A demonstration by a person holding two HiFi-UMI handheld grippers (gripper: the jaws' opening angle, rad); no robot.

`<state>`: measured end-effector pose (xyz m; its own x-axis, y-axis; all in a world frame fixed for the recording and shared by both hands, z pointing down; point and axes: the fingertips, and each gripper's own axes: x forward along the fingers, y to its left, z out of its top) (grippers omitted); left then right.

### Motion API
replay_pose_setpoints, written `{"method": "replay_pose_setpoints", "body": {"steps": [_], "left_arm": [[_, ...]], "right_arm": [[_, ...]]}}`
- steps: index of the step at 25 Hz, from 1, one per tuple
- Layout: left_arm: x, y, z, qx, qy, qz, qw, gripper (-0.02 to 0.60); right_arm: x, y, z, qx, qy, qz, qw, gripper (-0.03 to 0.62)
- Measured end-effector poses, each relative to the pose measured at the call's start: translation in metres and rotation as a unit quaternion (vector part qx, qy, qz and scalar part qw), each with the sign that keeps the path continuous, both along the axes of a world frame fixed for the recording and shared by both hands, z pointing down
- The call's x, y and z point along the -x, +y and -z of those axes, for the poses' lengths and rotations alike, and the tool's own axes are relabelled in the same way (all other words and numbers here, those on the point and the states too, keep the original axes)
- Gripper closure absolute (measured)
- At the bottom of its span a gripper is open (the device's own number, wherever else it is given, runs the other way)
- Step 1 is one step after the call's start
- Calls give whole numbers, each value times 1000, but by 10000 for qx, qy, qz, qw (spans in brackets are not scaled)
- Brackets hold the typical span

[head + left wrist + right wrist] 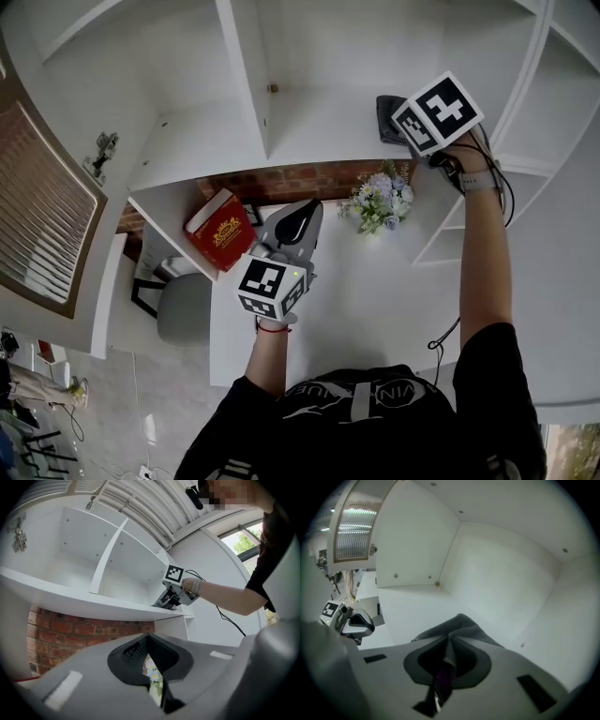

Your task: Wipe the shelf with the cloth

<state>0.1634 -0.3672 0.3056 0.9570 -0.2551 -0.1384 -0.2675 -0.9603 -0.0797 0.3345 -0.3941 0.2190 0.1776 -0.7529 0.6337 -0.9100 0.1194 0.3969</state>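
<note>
Grey cloth (464, 625) pinched in right gripper (449, 642), spread on shelf (410, 607).

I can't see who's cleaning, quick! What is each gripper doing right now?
Left gripper: closed, holding nothing.
Right gripper: closed on the grey cloth, which lies on the shelf.

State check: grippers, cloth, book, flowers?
Right gripper: shut on the cloth, inside the upper shelf bay.
Dark grey cloth: pinched in the jaws, bunched on the white shelf board.
Left gripper: shut, empty, held below the shelf.
Red hardcover book: closed, leaning tilted on the lower level.
Small flower bouquet: upright, apart from both grippers.
</note>
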Motion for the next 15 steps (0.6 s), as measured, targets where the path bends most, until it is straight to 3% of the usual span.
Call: {"method": "replay_pose_setpoints", "body": {"steps": [7,15], "left_arm": [[21,-3,-3,-37,-94,297,9995,570],[60,-9,-3,-52,-133,794,9967,569]], "right_arm": [[89,-27,1,-63,-14,1107,9938,569],[167,-48,1,-110,-123,1983,9800,569]]}}
